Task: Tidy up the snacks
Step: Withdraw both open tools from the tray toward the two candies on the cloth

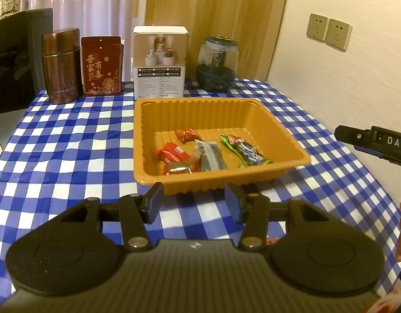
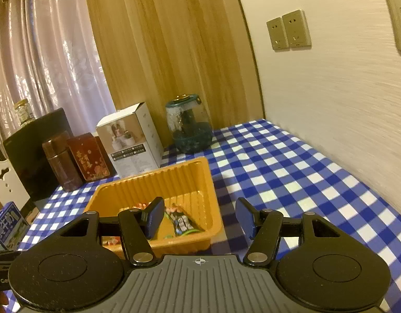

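Checkered cloth (image 1: 70, 140) in blue and white is covering the whole table, wrinkling a little toward the near edge. Nearest the left wrist camera, the left gripper (image 1: 194, 198) is hovering low over the cloth just short of the orange tray (image 1: 291, 140), its jaws spread wide with nothing between them. The right gripper (image 2: 200, 217) is hanging over the tray's right corner, jaws likewise spread and empty; in the left wrist view it is poking in from the right edge. The tray is sitting at mid-table and is holding the snacks: a red wrapped candy (image 1: 171, 154) at the left, another red candy (image 1: 187, 134) behind it, a brown-and-red piece (image 1: 180, 168) against the front wall, a dark clear-wrapped bar (image 1: 210, 155) in the middle and a green-edged packet (image 1: 246, 150) at the right. Behind the tray, along the far edge of the table, a brown metal flask (image 1: 61, 65), a red box with gold characters (image 1: 102, 65), a white carton (image 1: 160, 61) and a lidded glass jar (image 1: 217, 64) are standing in a row, left to right. Beyond them a pale curtain (image 2: 44, 65) is hanging at the left and a wood panel (image 2: 169, 39) is rising at the centre. A cream wall with twin sockets (image 2: 289, 30) is running along the table's right side.
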`<state>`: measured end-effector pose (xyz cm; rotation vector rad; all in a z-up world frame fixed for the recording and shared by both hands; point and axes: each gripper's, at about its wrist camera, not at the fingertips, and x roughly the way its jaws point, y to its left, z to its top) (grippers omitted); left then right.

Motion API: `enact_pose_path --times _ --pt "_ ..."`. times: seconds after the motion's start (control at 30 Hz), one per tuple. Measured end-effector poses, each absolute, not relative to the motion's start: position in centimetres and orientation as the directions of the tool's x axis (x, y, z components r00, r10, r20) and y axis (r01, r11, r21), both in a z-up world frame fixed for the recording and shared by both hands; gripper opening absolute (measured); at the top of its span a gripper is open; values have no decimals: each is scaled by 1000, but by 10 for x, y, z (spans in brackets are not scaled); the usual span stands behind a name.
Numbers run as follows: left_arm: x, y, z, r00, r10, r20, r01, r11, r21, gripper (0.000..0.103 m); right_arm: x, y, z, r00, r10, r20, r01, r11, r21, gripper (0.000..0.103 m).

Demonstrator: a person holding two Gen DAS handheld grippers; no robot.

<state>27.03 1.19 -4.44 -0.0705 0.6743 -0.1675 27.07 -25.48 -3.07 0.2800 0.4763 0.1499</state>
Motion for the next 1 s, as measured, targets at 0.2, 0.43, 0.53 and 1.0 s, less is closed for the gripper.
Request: enact_pose_path --times 0.2,0.43,0.53,1.0 --pt "250 7 -47 762 -185 -620 149 983 -109 52 249 -260 -36 865 207 -457 -77 955 287 61" --pt "230 6 -57 743 -181 -645 153 983 -99 53 221 -263 -50 837 215 -503 -73 956 285 61" --pt "222 5 -60 740 -182 -647 158 983 -96 59 209 -261 -60 819 224 -529 -76 955 288 61" --pt "216 18 -82 690 -145 -709 99 989 -106 76 192 -220 -96 726 305 -616 -154 946 287 60"
